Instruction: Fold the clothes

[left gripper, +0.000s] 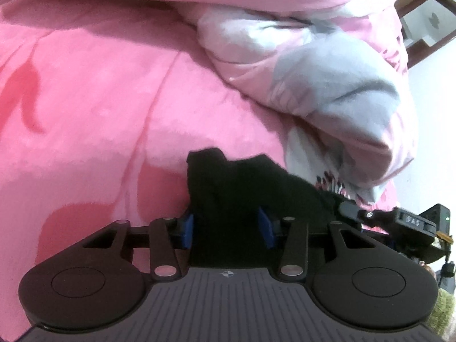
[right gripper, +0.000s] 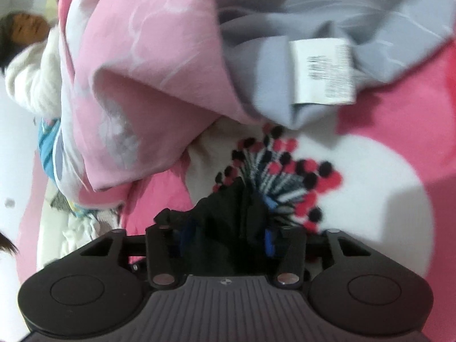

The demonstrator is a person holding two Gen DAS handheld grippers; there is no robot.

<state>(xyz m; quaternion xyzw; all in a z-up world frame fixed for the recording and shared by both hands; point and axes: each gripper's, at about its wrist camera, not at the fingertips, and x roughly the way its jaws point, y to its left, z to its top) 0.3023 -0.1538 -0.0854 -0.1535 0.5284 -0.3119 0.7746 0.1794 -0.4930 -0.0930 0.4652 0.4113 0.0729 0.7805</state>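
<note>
Two hand-held tools grip one black garment (left gripper: 245,188) over a bed spread with a pink blanket (left gripper: 94,85). The left tool (left gripper: 226,228) has its blue pads clamped on a bunch of the dark cloth, which rises just ahead of its fingers; the right tool (right gripper: 225,236) is likewise closed on black fabric bunched between its pads. Holding the piece at two points probably serves to lift and spread it so an edge can be laid over, though how far the folding has gone cannot be judged from here. Ahead and to the right of the left tool lies one heaped pink-and-grey quilt (left gripper: 327,65); ahead of the right tool its white care label (right gripper: 322,71) shows. Beyond the right tool's left side, a person in white (right gripper: 31,82) lies on the bed. Count: two tools, one garment, one quilt.
</note>
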